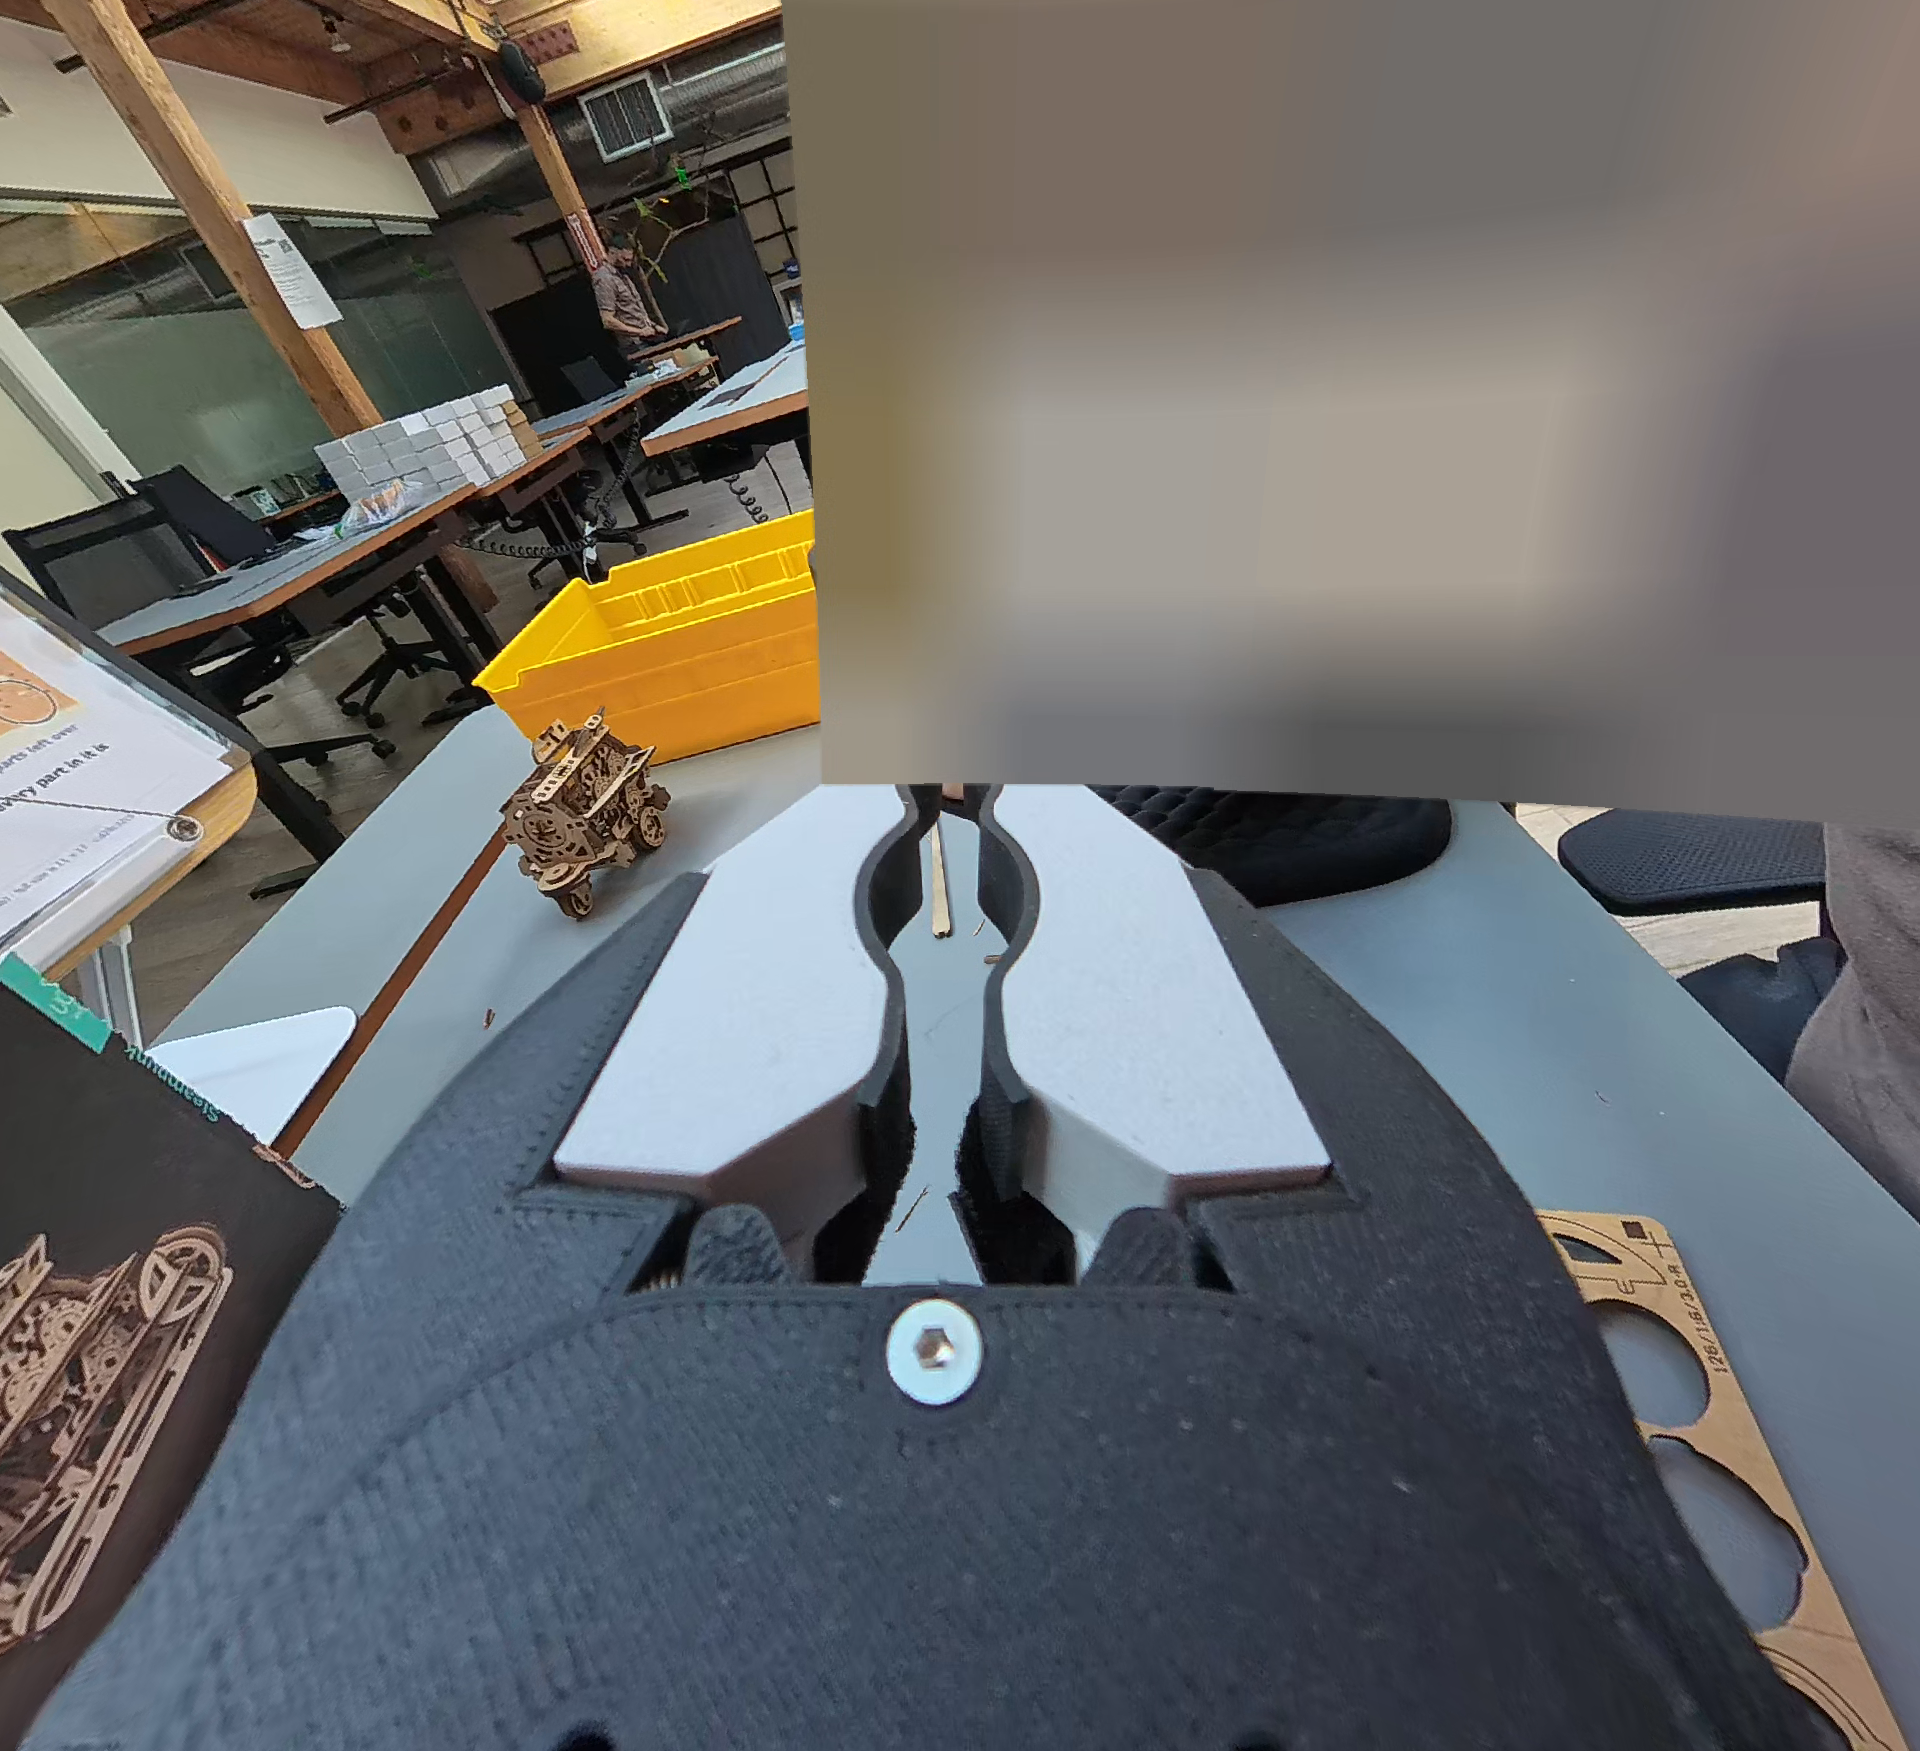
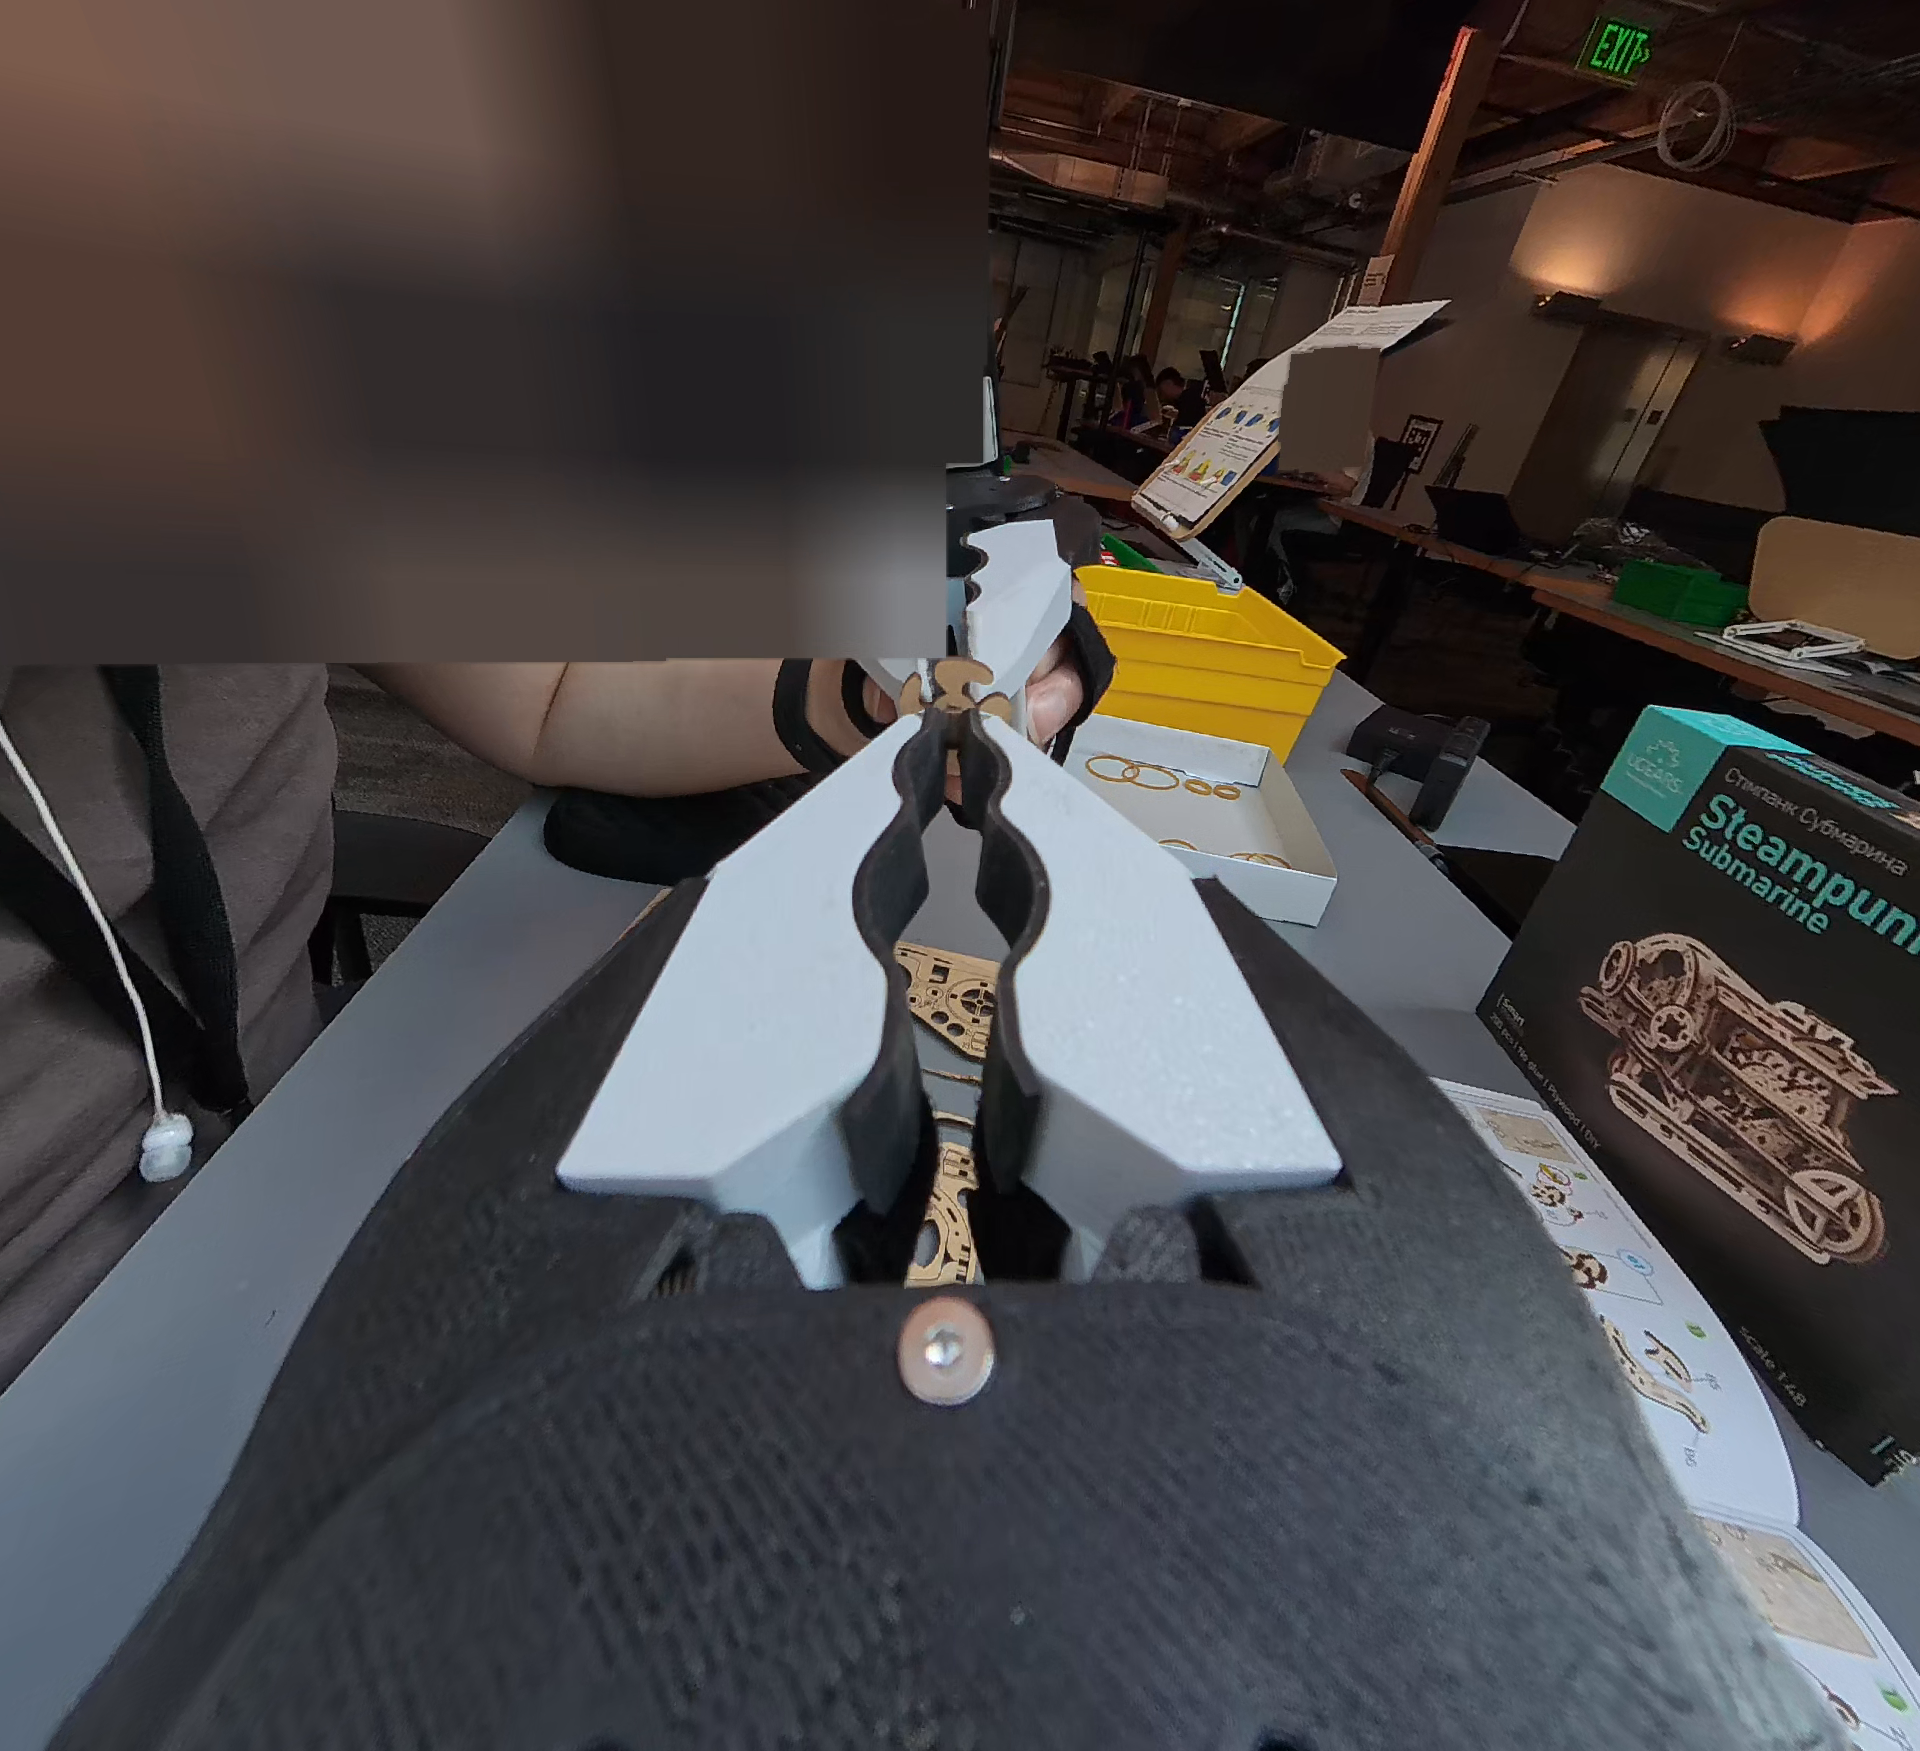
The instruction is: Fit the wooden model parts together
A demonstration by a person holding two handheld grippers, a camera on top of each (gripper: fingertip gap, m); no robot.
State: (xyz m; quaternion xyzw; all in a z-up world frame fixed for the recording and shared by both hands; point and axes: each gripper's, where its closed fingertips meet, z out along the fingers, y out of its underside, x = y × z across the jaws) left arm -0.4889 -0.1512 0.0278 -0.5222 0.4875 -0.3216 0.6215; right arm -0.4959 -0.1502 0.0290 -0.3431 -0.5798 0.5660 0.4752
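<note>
My right gripper (image 2: 951,735) is shut on a small lobed wooden part (image 2: 951,691), held above the grey table (image 2: 436,974). My left gripper (image 1: 951,802) is nearly closed on a thin wooden stick (image 1: 940,880) that points down between its pads; a blurred patch hides its tips. In the right wrist view the left gripper (image 2: 997,621), held in a gloved hand, meets the lobed part from beyond. The two gripper tips are almost touching.
An assembled wooden model (image 1: 587,813) and a yellow bin (image 1: 675,652) stand at the far left. A white tray of rings (image 2: 1216,808), the model's box (image 2: 1745,1026), an instruction booklet (image 2: 1621,1286) and a cut-out wooden sheet (image 1: 1704,1441) lie around. A person's forearm (image 2: 644,725) rests across the table. The grippers are tip to tip, or close to it.
</note>
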